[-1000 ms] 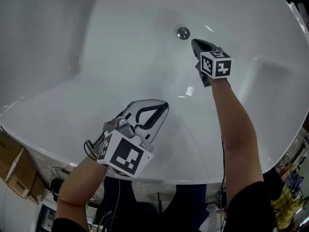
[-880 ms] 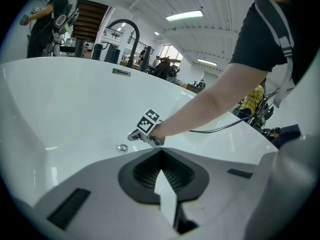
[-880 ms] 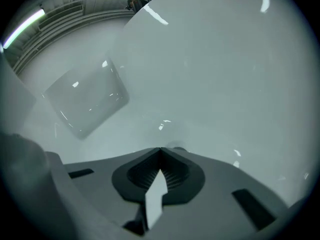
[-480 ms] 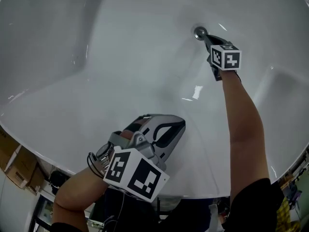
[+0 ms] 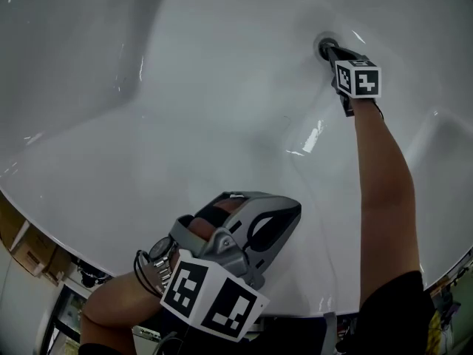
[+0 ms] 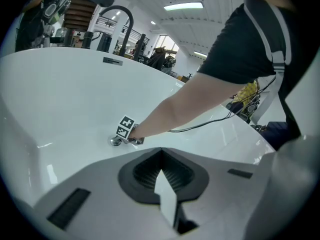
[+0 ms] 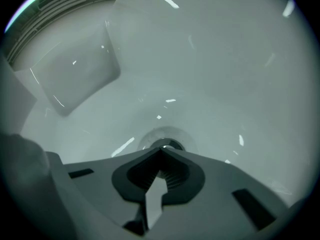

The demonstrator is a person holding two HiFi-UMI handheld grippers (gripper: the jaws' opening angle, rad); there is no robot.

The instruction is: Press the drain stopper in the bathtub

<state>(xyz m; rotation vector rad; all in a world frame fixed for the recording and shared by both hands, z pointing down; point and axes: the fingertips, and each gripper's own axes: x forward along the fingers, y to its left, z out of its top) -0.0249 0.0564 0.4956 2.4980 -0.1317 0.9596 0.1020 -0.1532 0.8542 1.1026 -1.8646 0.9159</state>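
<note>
The white bathtub (image 5: 185, 87) fills the head view. Its round chrome drain stopper (image 5: 323, 47) sits in the tub floor at the top right. My right gripper (image 5: 330, 49) is shut and reaches down into the tub, its closed tip resting on the stopper. The right gripper view has the stopper (image 7: 169, 143) right at the closed tip (image 7: 161, 149), partly hidden by the jaws. My left gripper (image 5: 294, 214) is shut on nothing and hangs over the tub's near side. In the left gripper view, its jaws (image 6: 161, 150) point at the stopper (image 6: 116, 141) and the right gripper's marker cube (image 6: 125, 127).
A black faucet (image 6: 121, 15) rises from the tub's far rim, with a dark plate (image 6: 112, 60) on the wall below it. Cables (image 6: 220, 121) run over the rim on the right. Cardboard boxes (image 5: 28, 256) stand outside the tub at lower left.
My right gripper has moved forward and down from beside the drain until its tip sits on the stopper. The left gripper has stayed low over the near side of the tub.
</note>
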